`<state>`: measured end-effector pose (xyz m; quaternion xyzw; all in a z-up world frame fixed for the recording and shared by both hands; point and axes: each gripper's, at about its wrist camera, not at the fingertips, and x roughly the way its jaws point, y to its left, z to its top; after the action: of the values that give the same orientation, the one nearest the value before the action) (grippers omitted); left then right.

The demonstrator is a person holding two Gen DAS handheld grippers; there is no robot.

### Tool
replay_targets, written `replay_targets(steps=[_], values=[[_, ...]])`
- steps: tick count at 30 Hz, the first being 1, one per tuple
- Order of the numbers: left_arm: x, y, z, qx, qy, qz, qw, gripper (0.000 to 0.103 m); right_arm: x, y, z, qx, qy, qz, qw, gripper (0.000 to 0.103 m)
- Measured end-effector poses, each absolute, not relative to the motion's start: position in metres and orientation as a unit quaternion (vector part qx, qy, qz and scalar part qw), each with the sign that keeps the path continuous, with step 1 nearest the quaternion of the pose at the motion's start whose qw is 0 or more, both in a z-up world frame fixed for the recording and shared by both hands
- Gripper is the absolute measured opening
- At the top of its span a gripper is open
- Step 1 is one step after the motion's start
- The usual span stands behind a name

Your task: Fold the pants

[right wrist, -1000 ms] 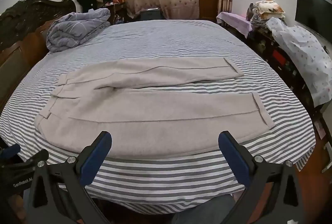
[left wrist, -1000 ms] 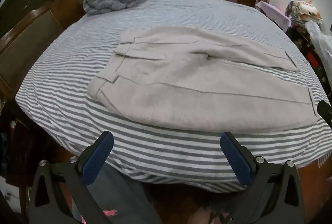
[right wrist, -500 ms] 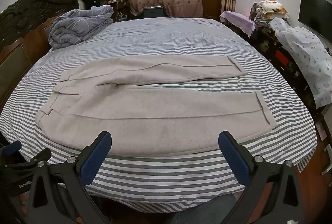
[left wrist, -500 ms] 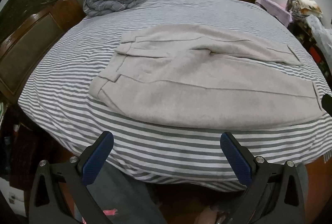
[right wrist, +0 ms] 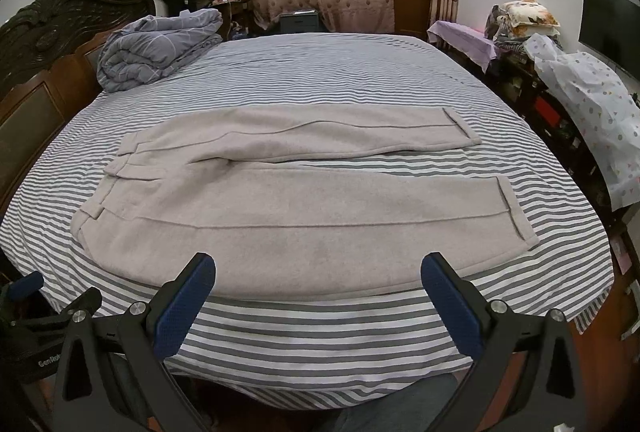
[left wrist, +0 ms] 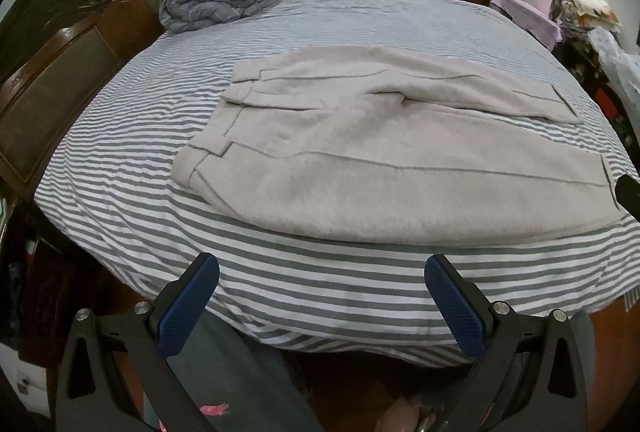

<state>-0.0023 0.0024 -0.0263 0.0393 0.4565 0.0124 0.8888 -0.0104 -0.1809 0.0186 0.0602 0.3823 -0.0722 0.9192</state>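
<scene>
Left wrist view: the left claw (left wrist: 322,296) is spread wide and holds nothing, above the near edge of the striped bed (left wrist: 320,272). The beige pants (left wrist: 360,168) lie flat beyond it.

Right wrist view: the right claw (right wrist: 318,296) gapes wide, empty, over the near pant leg (right wrist: 304,216); both legs run rightward, waistband left.

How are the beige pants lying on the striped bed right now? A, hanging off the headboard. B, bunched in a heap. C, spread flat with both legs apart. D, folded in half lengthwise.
C: the beige fleece pants lie flat on the grey-and-white striped bed sheet, with striped sheet showing between the two legs.
</scene>
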Motion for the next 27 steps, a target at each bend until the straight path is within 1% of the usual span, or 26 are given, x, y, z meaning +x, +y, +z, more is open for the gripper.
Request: replay_targets(steps=[27], values=[[-0.0053, 0.0046, -0.0246, 0.034, 0.453, 0.025, 0.890, 0.102, -0.0111, -0.1786, 0.0151, 0.062, 0.388, -0.067, 0.917, 0.102]])
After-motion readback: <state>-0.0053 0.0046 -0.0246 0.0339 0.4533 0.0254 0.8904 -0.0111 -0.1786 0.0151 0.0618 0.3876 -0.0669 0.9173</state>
